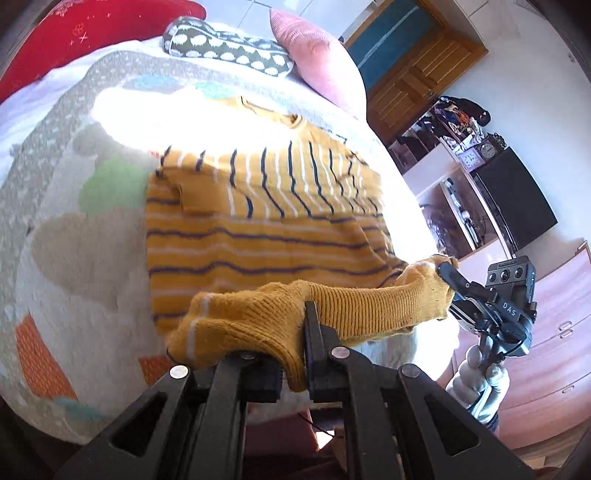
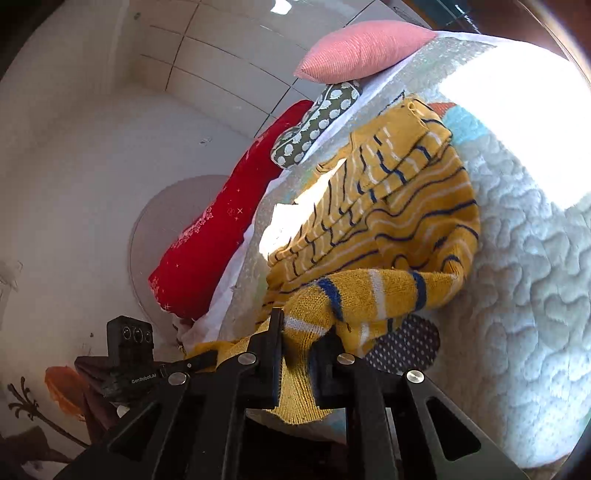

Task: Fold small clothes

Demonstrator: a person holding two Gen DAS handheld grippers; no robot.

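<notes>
Now both tools are clamped on the near hem of the yellow striped sweater (image 1: 258, 206), and that is the relation the next move hangs on. The left tool (image 1: 295, 354) has its jaws closed on the ribbed band at one end of the hem, knit bunched between the pads; the right tool (image 2: 295, 354) is pinched just the same on the other end, and in the left wrist view it shows off to the right with the cloth caught in its tip. Between the two grips the ribbed hem runs as a taut strip, raised clear of the bed (image 1: 55, 206), while the rest of the sweater lies spread on the quilted cover, stretching straight away from both tools toward the collar at the far end. So the garment's long axis points away from the person, hem near, neck far, with what looks like a sleeve already laid across the chest. Neither hand is nearer than the other; they sit side by side on the same edge, well apart. Beyond the collar lie a pink cushion (image 1: 314, 55), a spotted cushion (image 1: 229, 46) and a red pillow (image 1: 92, 33), clear of the sweater. The likely call from here is carrying the hem forward over the body toward the collar, and both ends would need to travel level or the fold lands skewed.
</notes>
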